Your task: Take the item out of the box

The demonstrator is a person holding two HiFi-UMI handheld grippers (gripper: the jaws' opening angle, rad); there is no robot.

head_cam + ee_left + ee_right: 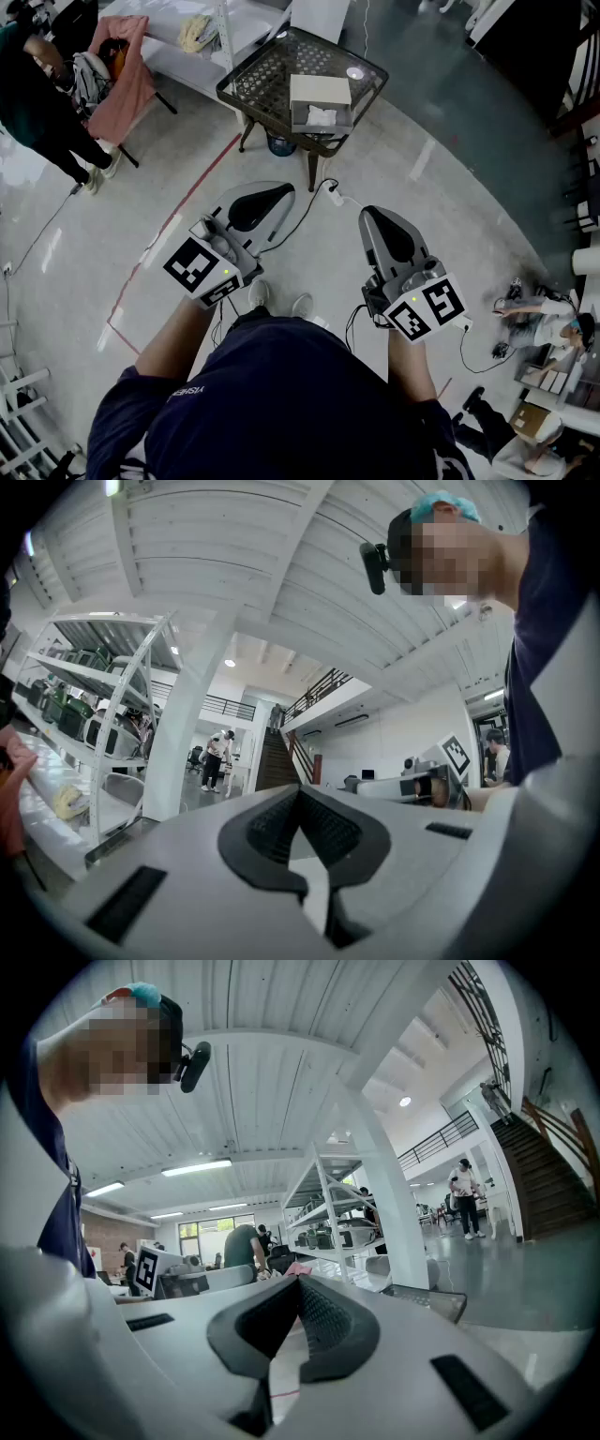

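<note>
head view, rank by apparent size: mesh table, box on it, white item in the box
1. mesh table, largest
2. box
3. white item, smallest, inside the box

All three sit at about the same distance from the camera, so the order is not in doubt.

No legible txt anywhere; white print on dark shirt (pixel 281 403) too small to read.

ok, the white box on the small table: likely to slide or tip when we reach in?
It probably slides: the box looks like light cardboard and sits on a table with a smooth, glassy top. Tipping seems unlikely, since it is low and wide. The white item inside looks crumpled and soft, so it should deform rather than resist.
</note>
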